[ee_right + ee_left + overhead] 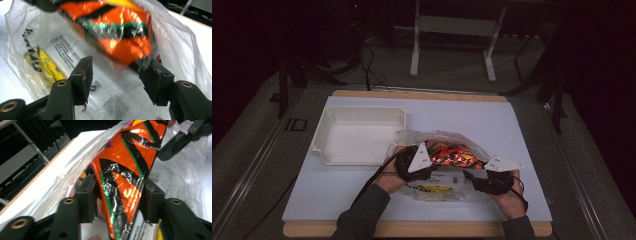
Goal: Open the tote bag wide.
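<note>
Snack pkt (125,170) pinched by left tongs (117,202), inside plastic bag (412,137).

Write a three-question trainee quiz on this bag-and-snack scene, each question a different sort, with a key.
1. True or false: the left tool has its jaws on either side of the orange snack packet.
2. Which container stands beside the clear plastic bag? A: white tray. B: metal bowl. C: cardboard box.
3. Fill in: the right tool has its jaws apart over the ___ bag.

Key: 1 true; 2 A; 3 plastic.
</note>
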